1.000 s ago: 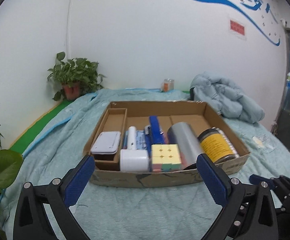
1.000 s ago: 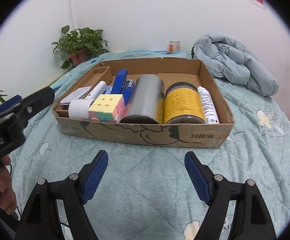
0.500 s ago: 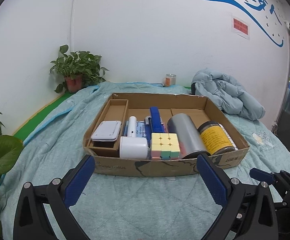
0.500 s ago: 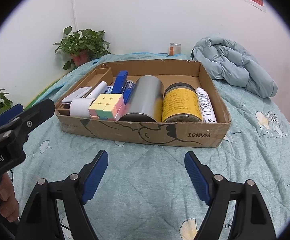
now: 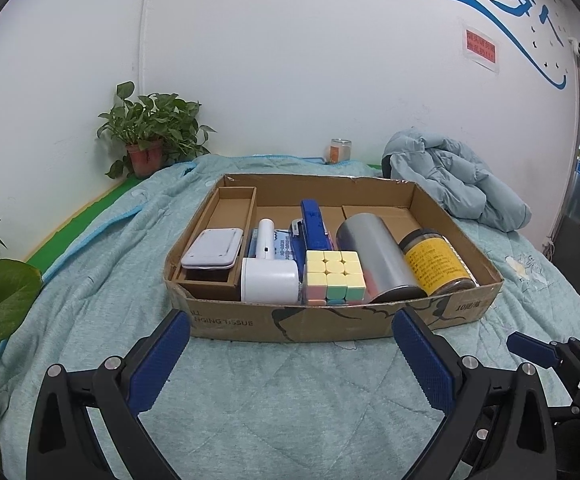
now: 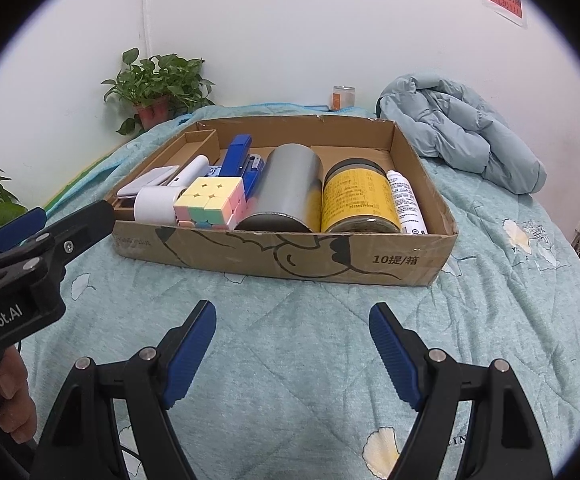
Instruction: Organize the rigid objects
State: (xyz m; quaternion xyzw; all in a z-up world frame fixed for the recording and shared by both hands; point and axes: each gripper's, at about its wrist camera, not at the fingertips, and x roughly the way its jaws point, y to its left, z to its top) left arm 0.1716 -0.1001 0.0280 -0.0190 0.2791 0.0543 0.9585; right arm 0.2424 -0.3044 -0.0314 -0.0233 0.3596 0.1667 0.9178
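silver can (image 6: 286,188) lying lengthwise front-to-back in cardboard box (image 6: 290,256), seemingly touching yellow-labelled jar (image 6: 355,198)

A cardboard box (image 6: 290,256) sits on a teal quilt (image 6: 290,340). Inside, left to right: a white device (image 6: 152,179), a white roller (image 6: 158,202), a pastel cube (image 6: 210,200), a blue stapler (image 6: 238,156), a grey can (image 6: 286,188) lying on its side, a yellow-labelled jar (image 6: 357,196) and a white tube (image 6: 405,200). The right hand-held gripper (image 6: 291,322) hangs over the quilt near the box, jaws wide with nothing between them. The left hand-held gripper (image 6: 46,224) enters from the left, held by a hand (image 6: 10,392). A jacket (image 6: 457,136) lies to the right of the box.
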